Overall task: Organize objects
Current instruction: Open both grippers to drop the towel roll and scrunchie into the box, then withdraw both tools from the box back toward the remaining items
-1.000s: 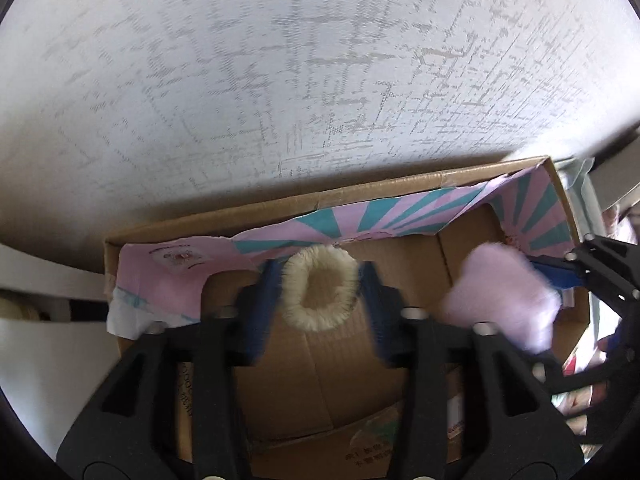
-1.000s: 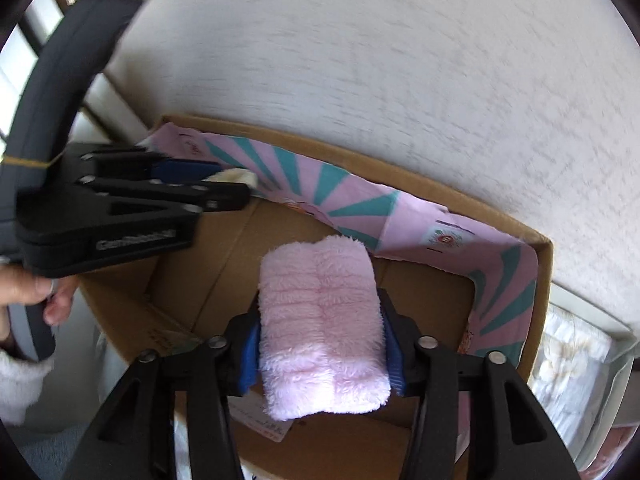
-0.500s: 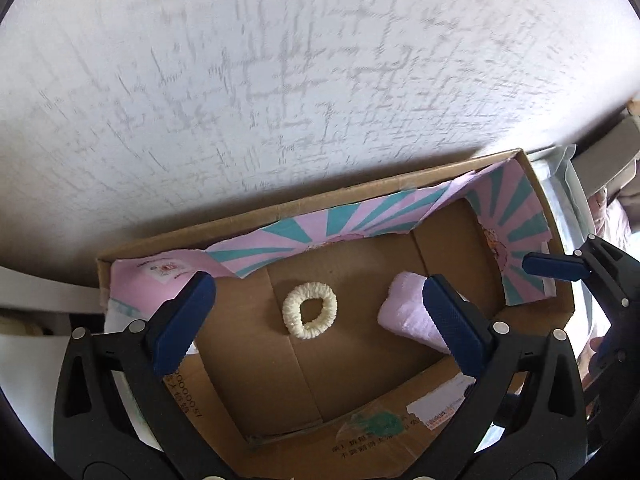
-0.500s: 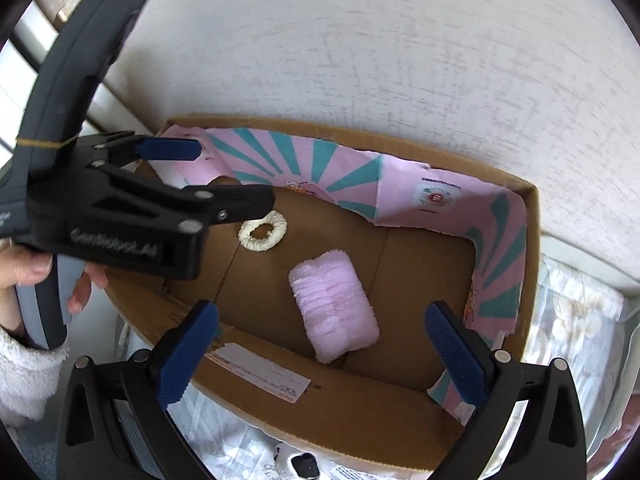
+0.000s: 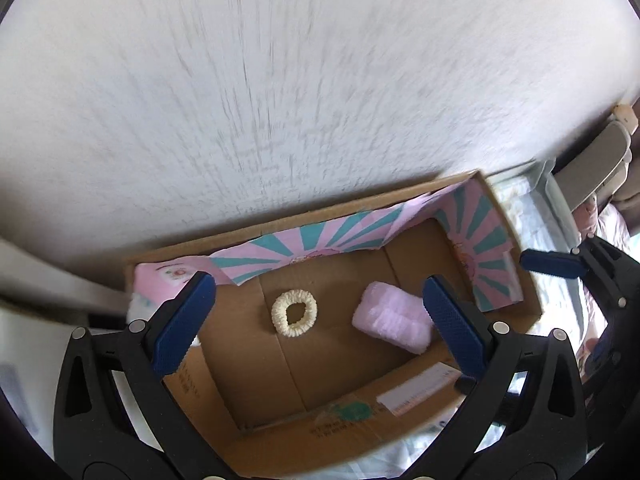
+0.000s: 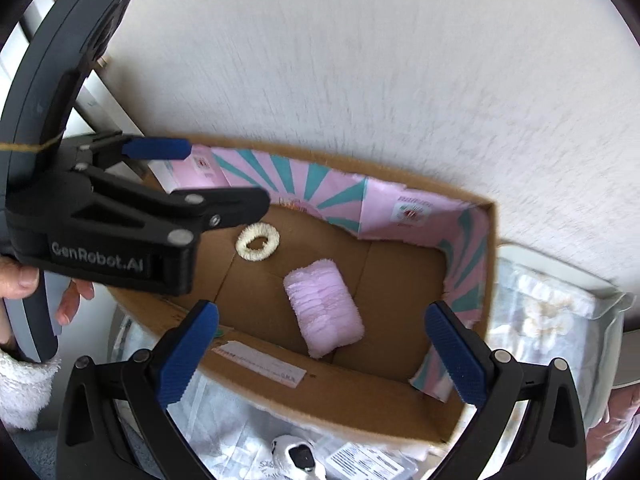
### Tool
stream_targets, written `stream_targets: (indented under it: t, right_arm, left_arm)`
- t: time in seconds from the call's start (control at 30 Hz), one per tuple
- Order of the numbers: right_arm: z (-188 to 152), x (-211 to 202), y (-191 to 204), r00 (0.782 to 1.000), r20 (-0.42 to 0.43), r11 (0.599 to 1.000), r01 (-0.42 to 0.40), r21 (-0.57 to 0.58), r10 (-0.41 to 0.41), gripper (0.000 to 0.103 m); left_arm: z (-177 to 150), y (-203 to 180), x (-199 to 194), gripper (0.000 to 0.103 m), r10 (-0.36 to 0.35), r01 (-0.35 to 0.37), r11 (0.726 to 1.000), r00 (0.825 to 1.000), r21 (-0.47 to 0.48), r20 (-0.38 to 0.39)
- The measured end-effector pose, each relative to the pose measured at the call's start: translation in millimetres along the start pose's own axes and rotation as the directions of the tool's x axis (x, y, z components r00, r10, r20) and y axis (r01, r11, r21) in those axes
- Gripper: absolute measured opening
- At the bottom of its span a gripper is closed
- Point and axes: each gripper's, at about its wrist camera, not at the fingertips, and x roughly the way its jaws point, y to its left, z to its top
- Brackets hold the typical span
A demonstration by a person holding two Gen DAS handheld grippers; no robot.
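Blue ribbed pads on black plastic arms: left tongs [image 5: 316,320] spread to their widest, nothing between them, poised above the box interior. Right tongs [image 6: 320,348], same make, likewise wide and empty (jaws of both have just been opening, per the earlier views; neither item is between them now).

Item: cream scrunchie [image 5: 294,313], a fuzzy ring, lying flat on the box floor. Item: pink fleecy roll [image 6: 324,312], soft, ribbed, oblong, lying just beside it, apart.

Container: cardboard box [image 6: 490,248], brown corrugated, inner walls lined with pink-and-teal sunburst paper, set against a white textured wall. Pale bedding [image 6: 548,308] lies around it.

Risks, judged: the two tongs crowd one opening and could knock together on withdrawal; a pad could snag the loose paper lining and tear it; plush fibres may cling to ribbed pads.
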Motion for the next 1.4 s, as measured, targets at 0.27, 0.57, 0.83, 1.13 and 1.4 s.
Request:
stream_targets:
  t: [0.27,0.57,0.83,1.13,1.4]
  right_arm:
    - [19,-90,-37,0.982,0.186,0.999,0.039,0.008,-0.039,0.103]
    - [-22,-182,-51,0.915,0.381,0.991,0.119,0.063,-0.134,0.103]
    - [-82,-249,-67,0.861,0.474,0.983,0.166,0.08,-0.184,0.103]
    - [-113,-270,-69,0.846,0.516,0.989,0.146,0.02,-0.135,0.103]
    - [-140,-254,-83,0.862,0.503,0.992,0.111,-0.059,-0.067,0.103]
  left_arm:
    - [-15,-30,-106,0.103,0.076,-0.061,0.996,0.964,-0.069,0.256]
    - [-77,-79,-196,0.103,0.176,-0.116,0.981,0.863,-0.154,0.473]
    - [-147,-108,-218,0.103,0.187,-0.078,0.971,0.832,-0.225,0.522]
    - [-183,-136,-194,0.103,0.167,-0.054,0.969,0.86,-0.24,0.482]
    - [-205,-154,-160,0.103,0.095,-0.004,0.979,0.894,-0.205,0.437]
